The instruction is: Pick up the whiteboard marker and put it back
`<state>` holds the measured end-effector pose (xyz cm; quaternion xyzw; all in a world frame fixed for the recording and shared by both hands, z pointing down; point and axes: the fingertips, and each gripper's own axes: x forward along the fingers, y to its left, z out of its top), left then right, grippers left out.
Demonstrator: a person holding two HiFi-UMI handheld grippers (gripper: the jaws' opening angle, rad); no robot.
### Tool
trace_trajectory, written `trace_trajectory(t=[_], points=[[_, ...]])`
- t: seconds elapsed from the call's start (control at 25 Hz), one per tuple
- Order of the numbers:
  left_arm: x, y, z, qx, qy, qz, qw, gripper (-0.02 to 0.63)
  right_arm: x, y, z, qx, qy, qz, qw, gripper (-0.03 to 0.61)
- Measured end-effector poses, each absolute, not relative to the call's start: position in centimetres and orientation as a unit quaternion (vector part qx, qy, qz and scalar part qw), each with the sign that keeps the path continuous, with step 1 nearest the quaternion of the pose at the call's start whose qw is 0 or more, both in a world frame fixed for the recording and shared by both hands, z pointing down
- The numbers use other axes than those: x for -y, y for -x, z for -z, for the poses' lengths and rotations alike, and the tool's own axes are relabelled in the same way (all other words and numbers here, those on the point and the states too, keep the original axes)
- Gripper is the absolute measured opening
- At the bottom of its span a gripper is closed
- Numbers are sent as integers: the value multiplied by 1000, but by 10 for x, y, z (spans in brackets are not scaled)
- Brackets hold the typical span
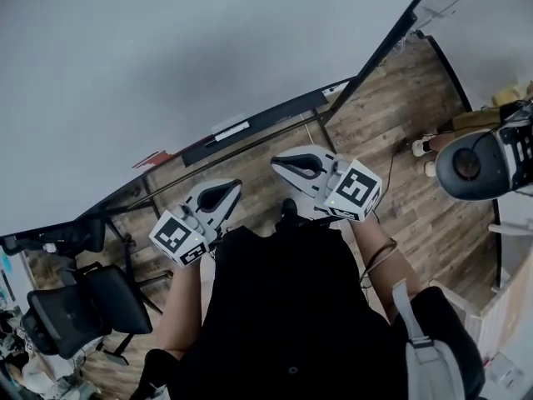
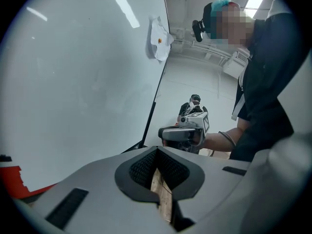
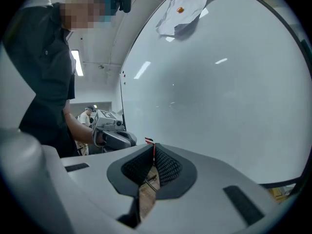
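Approach step: left tongs and right tongs, both clenched and empty, face the whiteboard. Next: unclench toward the likely marker on its ledge, twelve o'clock of the left tongs.

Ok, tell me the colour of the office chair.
Black. The office chair shows best in the head view, lower left.

a black office chair stands on the wooden plank floor.
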<state>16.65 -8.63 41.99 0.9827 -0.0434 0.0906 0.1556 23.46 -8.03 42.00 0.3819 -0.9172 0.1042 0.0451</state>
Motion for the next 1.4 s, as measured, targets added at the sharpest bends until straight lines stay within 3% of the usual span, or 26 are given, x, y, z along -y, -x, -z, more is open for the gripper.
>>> trace_trajectory(t=[0.8,1.4], points=[[120,-153,-437,-42,-982,-79,166,9,128,-194,-441,906,-397,-121,83,21],[142,-125,-444,-4,-980,-78,181,9,162,-166,-454,910,-379,-126,107,23]])
